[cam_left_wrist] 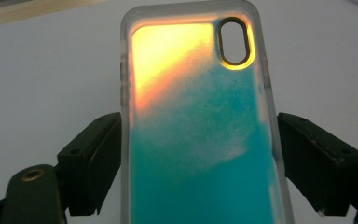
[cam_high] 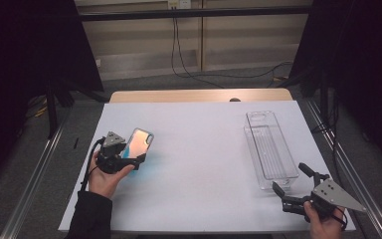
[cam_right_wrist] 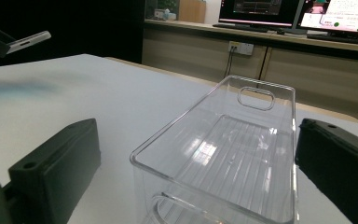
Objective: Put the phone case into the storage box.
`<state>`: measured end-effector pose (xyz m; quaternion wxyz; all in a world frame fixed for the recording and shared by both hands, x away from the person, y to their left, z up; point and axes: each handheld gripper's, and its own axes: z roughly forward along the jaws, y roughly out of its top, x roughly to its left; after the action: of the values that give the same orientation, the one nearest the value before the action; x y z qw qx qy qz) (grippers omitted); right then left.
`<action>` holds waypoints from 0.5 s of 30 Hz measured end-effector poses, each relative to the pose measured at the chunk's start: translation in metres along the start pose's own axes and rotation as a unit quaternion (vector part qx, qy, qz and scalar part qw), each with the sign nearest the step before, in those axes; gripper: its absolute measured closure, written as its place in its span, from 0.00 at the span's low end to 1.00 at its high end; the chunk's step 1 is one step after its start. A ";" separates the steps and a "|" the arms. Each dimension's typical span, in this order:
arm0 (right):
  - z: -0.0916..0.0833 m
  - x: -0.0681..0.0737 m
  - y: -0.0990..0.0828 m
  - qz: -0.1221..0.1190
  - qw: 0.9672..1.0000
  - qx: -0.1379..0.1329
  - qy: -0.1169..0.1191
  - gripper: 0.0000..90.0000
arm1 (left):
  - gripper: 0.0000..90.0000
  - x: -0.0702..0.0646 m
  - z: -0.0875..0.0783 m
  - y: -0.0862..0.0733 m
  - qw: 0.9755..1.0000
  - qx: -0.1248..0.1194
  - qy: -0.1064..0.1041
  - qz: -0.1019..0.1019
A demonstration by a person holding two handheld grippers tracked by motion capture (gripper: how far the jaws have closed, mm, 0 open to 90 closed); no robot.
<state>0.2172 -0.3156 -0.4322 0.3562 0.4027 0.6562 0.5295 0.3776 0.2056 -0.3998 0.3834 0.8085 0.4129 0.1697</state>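
The left gripper (cam_high: 129, 160) grips a phone case (cam_high: 138, 142) across its width, above the left part of the table (cam_high: 194, 149), not far in from the left edge. In the high view the case is small and partly behind the hand (cam_high: 104, 174); it appears lifted clear of the white surface, though that view alone leaves this uncertain. The left gripper view gives what the high view cannot: both black jaws press on the case's (cam_left_wrist: 200, 140) long sides, its back shades from orange at the top to teal below, and an oval camera cutout (cam_left_wrist: 235, 44) sits at the far right corner. The case's long axis runs straight away from the jaws; in the high view that is up and slightly right, toward the table's far edge.

The right gripper (cam_high: 293, 181) rests near the table's front right corner, its jaws spread with nothing between them. The right gripper view shows a clear plastic bin (cam_right_wrist: 223, 149) just ahead of the jaws, ribbed on its floor, with a handle slot in the far end wall. In the high view the bin (cam_high: 270, 149) lies lengthwise along the right edge.
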 end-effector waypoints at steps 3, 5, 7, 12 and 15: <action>0.000 0.001 0.000 0.002 1.000 -0.002 0.000 0.00 | 0.19 -0.007 -0.006 0.001 1.000 -0.012 -0.005 0.007; 0.000 0.001 0.000 0.001 1.000 -0.002 0.002 0.00 | 0.19 -0.011 -0.010 0.000 1.000 -0.019 -0.007 0.011; 0.000 0.001 0.000 0.001 1.000 -0.002 0.002 0.00 | 0.19 -0.016 -0.013 0.000 1.000 -0.026 -0.006 0.016; 0.000 0.001 0.000 0.008 1.000 -0.002 -0.001 0.00 | 0.19 -0.026 -0.020 -0.005 0.999 -0.043 -0.007 0.011; 0.000 0.000 0.000 0.008 1.000 -0.002 -0.001 0.00 | 0.19 -0.032 -0.023 -0.009 0.998 -0.055 -0.005 0.005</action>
<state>0.2174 -0.3151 -0.4322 0.3534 0.4075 0.6517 0.5332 0.3394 0.1945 -0.3903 0.4286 0.7889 0.3974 0.1899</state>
